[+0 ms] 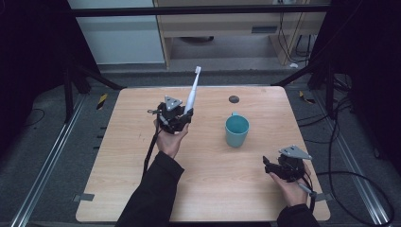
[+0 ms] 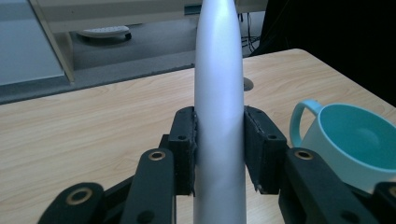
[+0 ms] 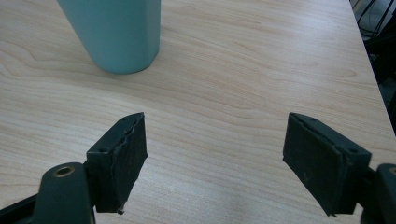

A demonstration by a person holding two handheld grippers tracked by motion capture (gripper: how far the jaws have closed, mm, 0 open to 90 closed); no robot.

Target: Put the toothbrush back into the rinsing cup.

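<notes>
From the high view we count one toothbrush point(image 1: 193, 91), one cup point(image 1: 236, 130) and two grippers on a wooden table point(image 1: 132, 179). The left gripper point(image 1: 185, 115) sits over the middle-left of the table, held up by a hand point(image 1: 169, 139), and its jaws are clamped on the lower end of the white toothbrush, which points away from the person with its bristled head past the far edge of the table. The teal cup stands upright to the right of it, well apart, and we see nothing inside it. A small dark round disc point(image 1: 233, 99) is set in the table beyond the cup. The right gripper point(image 1: 267, 163) rests low near the near right corner, held by the other hand point(image 1: 291, 189). In the left gripper view, the two black jaws press against both sides of the toothbrush point(image 2: 219, 116) handle, and the cup point(image 2: 352, 144), at the right with its handle turned to the left, shows a bare teal inside. In the right gripper view, the jaws of the right gripper point(image 3: 215, 161) stand wide apart with nothing between them but bare table point(image 3: 243, 79), and the base of the cup point(image 3: 119, 32) stands ahead at the upper left.
</notes>
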